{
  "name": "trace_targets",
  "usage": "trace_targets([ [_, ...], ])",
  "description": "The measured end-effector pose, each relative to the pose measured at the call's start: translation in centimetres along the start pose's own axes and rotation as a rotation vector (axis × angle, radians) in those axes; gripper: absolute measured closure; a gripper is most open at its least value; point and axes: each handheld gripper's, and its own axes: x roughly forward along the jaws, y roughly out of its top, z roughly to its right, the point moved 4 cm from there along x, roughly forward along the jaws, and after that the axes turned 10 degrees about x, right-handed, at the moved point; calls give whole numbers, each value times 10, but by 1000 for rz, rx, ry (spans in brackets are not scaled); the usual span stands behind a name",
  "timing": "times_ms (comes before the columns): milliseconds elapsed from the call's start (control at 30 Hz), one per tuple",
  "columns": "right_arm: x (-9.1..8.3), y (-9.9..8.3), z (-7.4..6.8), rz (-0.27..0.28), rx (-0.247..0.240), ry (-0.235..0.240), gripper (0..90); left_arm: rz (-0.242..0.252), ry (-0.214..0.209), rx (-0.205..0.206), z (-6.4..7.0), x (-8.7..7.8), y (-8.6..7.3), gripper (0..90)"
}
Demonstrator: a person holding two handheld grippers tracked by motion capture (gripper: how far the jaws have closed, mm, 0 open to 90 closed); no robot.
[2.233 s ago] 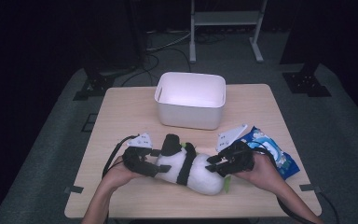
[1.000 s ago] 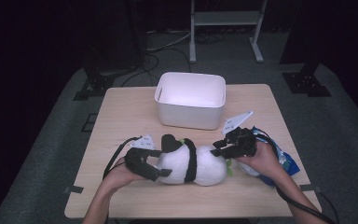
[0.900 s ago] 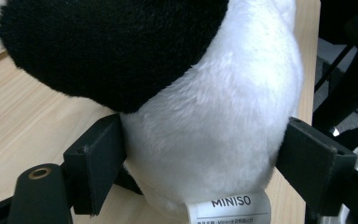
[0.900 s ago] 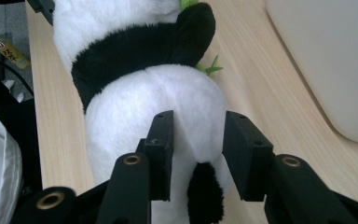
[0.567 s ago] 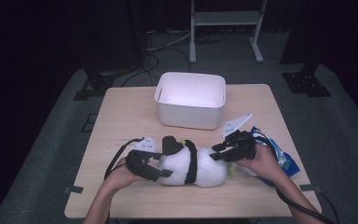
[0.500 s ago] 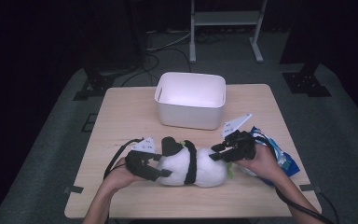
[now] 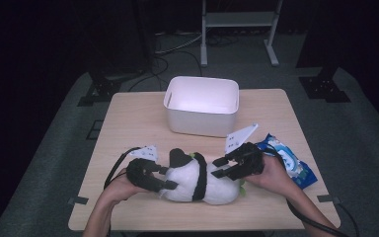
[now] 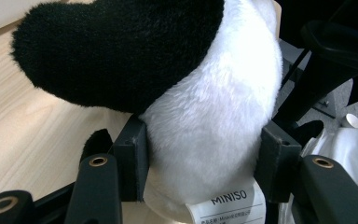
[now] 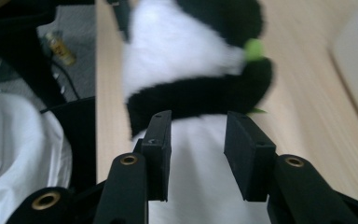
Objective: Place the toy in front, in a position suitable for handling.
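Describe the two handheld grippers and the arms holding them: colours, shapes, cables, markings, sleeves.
Both the left gripper and the right gripper are black, with two flat rectangular jaws on arms pinned by brass-coloured rivets. Each carries a pale grey three-cornered plate on top and trails a black cable. The forearms are bare, with no sleeves showing.

The room lay dark around the table (image 7: 128, 123), which alone was lit from above; the white bin (image 7: 202, 104) glared softly. The left gripper view was crisp and evenly lit. The right gripper view was smeared by motion blur, the plush panda (image 9: 186, 60) soft-edged
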Motion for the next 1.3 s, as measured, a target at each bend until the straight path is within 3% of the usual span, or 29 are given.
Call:
trace_targets([
  [100,14,2,-9,-55,-59,-25,590,-10,18,14,0,1,1,429],
  [233,23,2,-3,-60,-77,-54,604,-9,40,32,-2,1,3,364],
  [500,31,5,18,-40,-42,-70,604,30,100,38,-7,-4,6,299],
  [533,32,6,23,-36,-30,-81,596,31,123,42,-8,-4,5,300],
  [600,32,6,28,-31,-12,-104,591,35,131,41,-10,-3,4,309],
  [733,30,5,34,-17,10,-106,569,60,131,32,-12,-1,4,336],
  [900,25,5,30,2,16,-97,517,76,147,27,-14,2,6,337],
  [1033,25,3,22,-17,-4,-87,487,69,154,33,-14,2,7,337],
  [1300,28,-1,19,-28,-31,-109,456,63,167,38,-13,1,9,326],
])
